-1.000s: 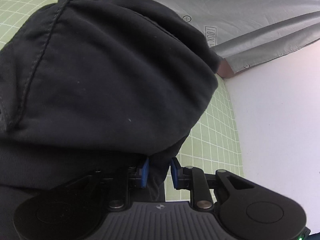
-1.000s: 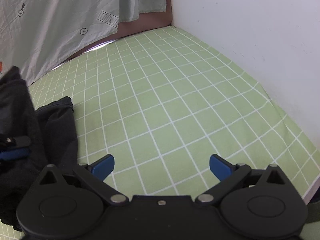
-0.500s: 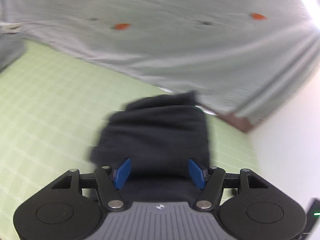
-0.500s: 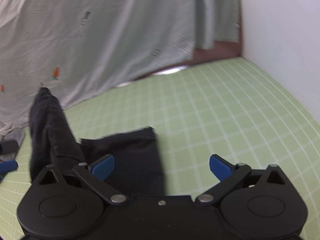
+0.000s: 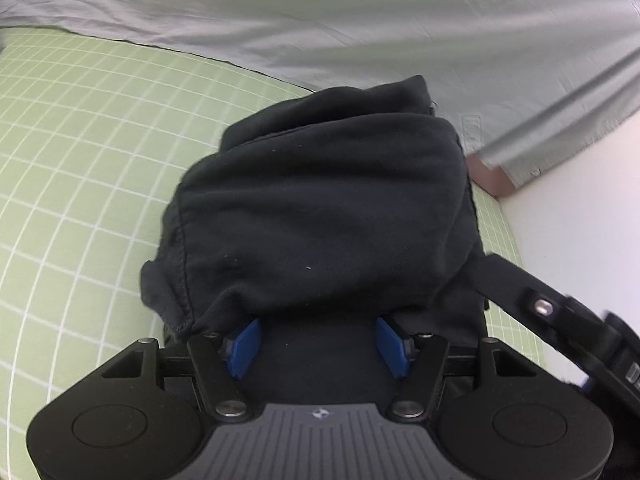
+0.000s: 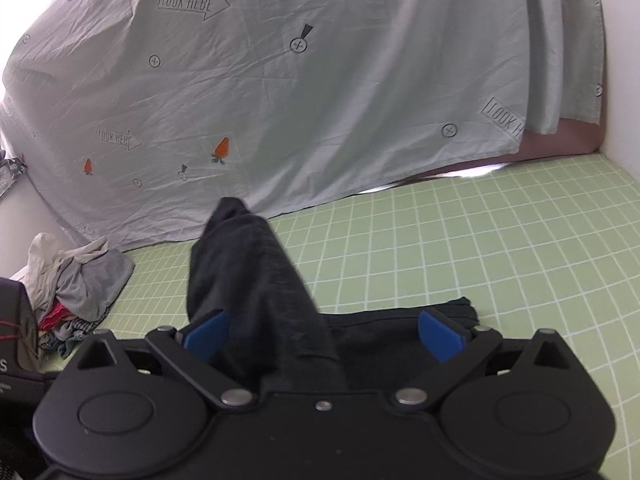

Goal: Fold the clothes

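A black garment (image 5: 320, 208) lies folded in a thick bundle on the green grid mat (image 5: 80, 160). My left gripper (image 5: 318, 346) stands open just behind its near edge, and its blue pads (image 5: 242, 346) are clear of the cloth. In the right wrist view the same black garment (image 6: 248, 280) shows as a raised ridge with a flat part beside it. My right gripper (image 6: 323, 336) is open wide above it, the cloth lying between the fingers without either pad pressing. The right gripper's arm (image 5: 560, 320) crosses the lower right of the left wrist view.
A pale grey printed sheet (image 6: 280, 100) hangs behind the mat. A pile of grey, white and red laundry (image 6: 80, 280) lies at the mat's left end. A white wall (image 5: 580, 220) borders the mat on the right. The left tool's body (image 6: 12, 320) shows at the right view's left edge.
My left gripper has let go of the black cloth, opened and drawn back; the garment now rests folded on the mat. My right gripper swung left toward the garment, still open.
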Available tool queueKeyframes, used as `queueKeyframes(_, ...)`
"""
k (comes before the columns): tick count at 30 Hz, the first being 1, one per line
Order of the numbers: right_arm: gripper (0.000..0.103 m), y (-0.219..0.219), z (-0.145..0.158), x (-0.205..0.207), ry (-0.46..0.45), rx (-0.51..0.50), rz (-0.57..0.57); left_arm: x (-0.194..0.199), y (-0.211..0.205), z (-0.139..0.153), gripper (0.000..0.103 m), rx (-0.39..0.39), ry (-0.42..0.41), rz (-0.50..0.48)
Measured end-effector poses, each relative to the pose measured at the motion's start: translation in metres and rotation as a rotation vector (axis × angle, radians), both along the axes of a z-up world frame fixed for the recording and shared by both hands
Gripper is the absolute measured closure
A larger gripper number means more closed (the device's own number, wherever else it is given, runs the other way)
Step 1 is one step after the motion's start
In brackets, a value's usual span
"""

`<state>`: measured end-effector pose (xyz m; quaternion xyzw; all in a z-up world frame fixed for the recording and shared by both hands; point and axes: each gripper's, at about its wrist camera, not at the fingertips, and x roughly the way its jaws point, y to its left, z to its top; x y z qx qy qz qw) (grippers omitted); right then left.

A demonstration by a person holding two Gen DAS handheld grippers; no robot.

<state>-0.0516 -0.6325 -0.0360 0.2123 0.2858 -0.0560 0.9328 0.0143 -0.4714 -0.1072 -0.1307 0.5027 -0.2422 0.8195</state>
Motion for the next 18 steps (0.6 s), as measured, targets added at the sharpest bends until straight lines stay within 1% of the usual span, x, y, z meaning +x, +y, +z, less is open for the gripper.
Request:
queueKeyframes(2, 0.001, -0.001, -0.006, 0.009, 0.024, 0.019, 0.015, 0.004, 0.002, -0.002, 0.039, -0.015, 0.011, 0.002)
queueKeyframes(6, 0.004, -0.007, -0.023, 0.023, 0.057, 0.139, 0.039, -0.001, 0.014, -0.011, 0.039, -0.05, 0.028, 0.015)
queueKeyframes(9, 0.005, -0.006, -0.034, 0.028, 0.085, 0.2, 0.05, 0.002, 0.018, -0.01, 0.039, -0.063, 0.032, 0.026)
queueKeyframes(13, 0.006, -0.008, -0.044, 0.028, 0.099, 0.288, 0.063, -0.003, 0.016, -0.007, 0.039, -0.06, 0.027, 0.03)
queueKeyframes(14, 0.011, -0.009, -0.045, 0.028, 0.103, 0.304, 0.068, -0.004, 0.015, -0.006, 0.039, -0.059, 0.026, 0.031)
queueKeyframes(15, 0.023, -0.01, -0.047, 0.028, 0.105, 0.322, 0.074, -0.005, 0.014, -0.004, 0.039, -0.052, 0.023, 0.028)
queueKeyframes(16, 0.031, -0.012, -0.049, 0.029, 0.107, 0.348, 0.081, -0.006, 0.013, -0.002, 0.039, -0.046, 0.021, 0.026)
queueKeyframes(18, 0.054, -0.015, -0.052, 0.025, 0.1, 0.403, 0.079, -0.008, 0.012, 0.002, 0.039, -0.036, 0.017, 0.02)
